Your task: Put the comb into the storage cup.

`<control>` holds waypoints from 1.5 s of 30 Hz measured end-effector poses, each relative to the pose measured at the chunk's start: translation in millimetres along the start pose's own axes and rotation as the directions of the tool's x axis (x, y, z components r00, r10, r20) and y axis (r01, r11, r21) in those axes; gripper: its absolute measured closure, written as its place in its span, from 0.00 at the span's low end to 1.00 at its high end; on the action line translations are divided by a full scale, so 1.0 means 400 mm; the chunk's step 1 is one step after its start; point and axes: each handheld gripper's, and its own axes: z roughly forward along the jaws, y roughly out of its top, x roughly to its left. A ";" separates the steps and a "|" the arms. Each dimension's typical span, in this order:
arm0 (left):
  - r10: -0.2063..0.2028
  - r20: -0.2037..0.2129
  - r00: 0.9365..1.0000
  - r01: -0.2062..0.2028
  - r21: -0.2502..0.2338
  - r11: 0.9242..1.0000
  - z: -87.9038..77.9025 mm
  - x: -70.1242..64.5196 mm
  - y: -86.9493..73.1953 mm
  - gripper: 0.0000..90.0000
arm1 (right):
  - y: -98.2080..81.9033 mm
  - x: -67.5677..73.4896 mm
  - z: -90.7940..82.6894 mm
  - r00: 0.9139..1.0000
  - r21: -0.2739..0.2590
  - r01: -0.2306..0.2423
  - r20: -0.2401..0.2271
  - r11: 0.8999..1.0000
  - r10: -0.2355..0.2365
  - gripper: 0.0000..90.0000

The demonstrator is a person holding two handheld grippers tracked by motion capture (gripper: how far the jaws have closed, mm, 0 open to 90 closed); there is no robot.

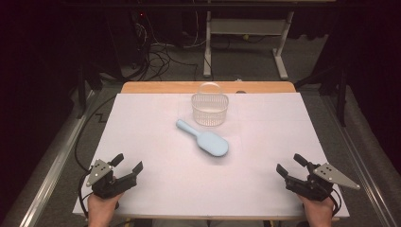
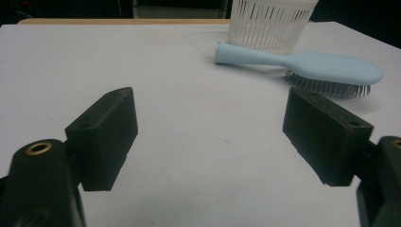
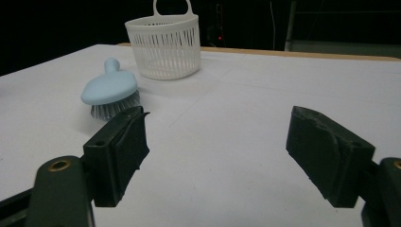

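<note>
The blue hairbrush (image 1: 204, 139) lies bristles down mid-table, just beside the white basket (image 1: 210, 109), maybe touching it. The left gripper (image 1: 126, 166) and right gripper (image 1: 289, 166), 2 claws, are wide open, holding nothing. A grab at the smooth rounded back could slip.

Open tabletop (image 1: 156, 156) up to hairbrush (image 1: 204, 138), basket (image 1: 210, 109)

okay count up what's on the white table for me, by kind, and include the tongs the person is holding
Hairbrush, light blue: 1
Basket, white slatted with handle: 1
Tongs, black, both open and holding nothing: 2 (left tongs, right tongs)
Total: 4
</note>
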 end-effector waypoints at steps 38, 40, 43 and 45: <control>0.070 0.076 0.995 -0.070 -0.004 0.998 0.094 -0.062 0.065 0.20 | -0.001 0.003 0.003 1.000 0.003 0.001 -0.008 1.000 -0.001 0.24; 0.073 0.078 0.994 -0.073 -0.003 0.997 0.099 -0.063 0.068 0.20 | -0.001 0.002 0.004 1.000 0.004 0.000 -0.008 1.000 0.000 0.24; 0.075 0.083 0.994 -0.075 -0.001 0.997 0.107 -0.066 0.074 0.20 | -0.001 0.002 0.004 1.000 0.006 0.001 -0.008 1.000 -0.001 0.24; 0.077 0.087 0.993 -0.078 -0.001 0.997 0.111 -0.069 0.077 0.21 | -0.001 0.002 0.004 1.000 0.004 0.000 -0.008 1.000 0.000 0.24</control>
